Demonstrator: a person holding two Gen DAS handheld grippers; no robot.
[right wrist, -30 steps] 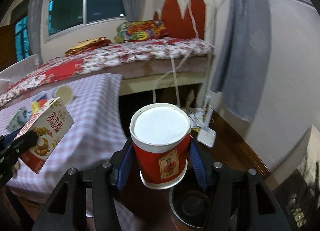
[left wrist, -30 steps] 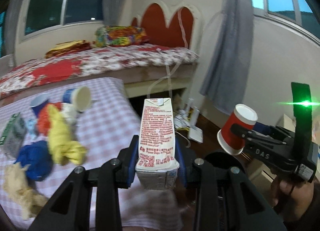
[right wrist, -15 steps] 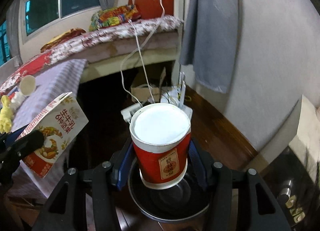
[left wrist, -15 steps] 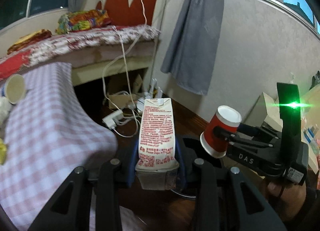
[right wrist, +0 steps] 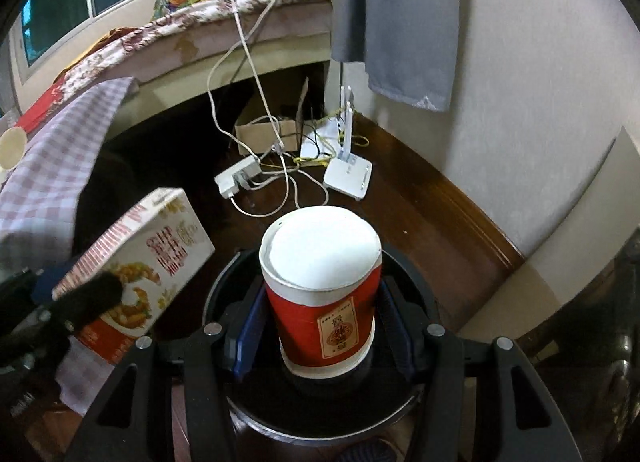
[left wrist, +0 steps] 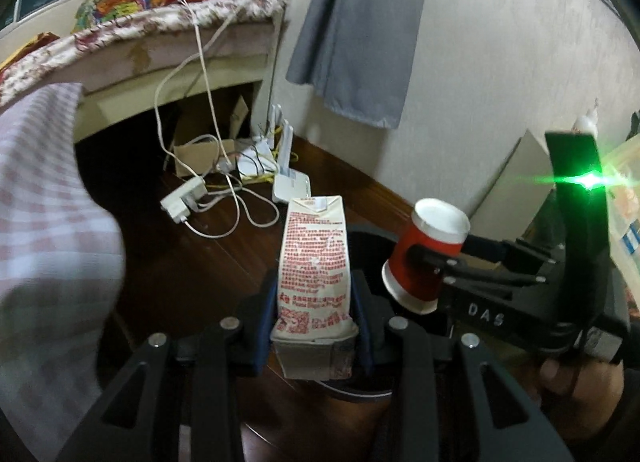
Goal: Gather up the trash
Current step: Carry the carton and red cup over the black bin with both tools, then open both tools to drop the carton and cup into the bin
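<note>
Milk carton (left wrist: 313, 276) clamped upright in left gripper (left wrist: 316, 328), pads pressed against both narrow sides; red paper cup (right wrist: 322, 290) clamped in right gripper (right wrist: 324, 336), closed bottom facing the camera, mouth toward the gripper. Change over the last second: both grippers have swung away from the checked-cloth bench (left wrist: 44, 230), where the other trash lay, and out over the dark floor; the round black bin (right wrist: 416, 278), at first only a sliver, now lies directly beneath the cup. Judgement: carry is about done, release into the bin comes next, cup better placed than carton.

View differences: right wrist shows the bin rim circling the cup, and the carton's printed front (right wrist: 136, 274) off to the left, near the rim but whether over the opening I cannot tell. Left wrist shows only an arc of bin (left wrist: 372, 238) behind the carton, yet gives the cup (left wrist: 426, 256) from the side, tilted, plus the person's hand (left wrist: 576, 378) on the right gripper handle
</note>
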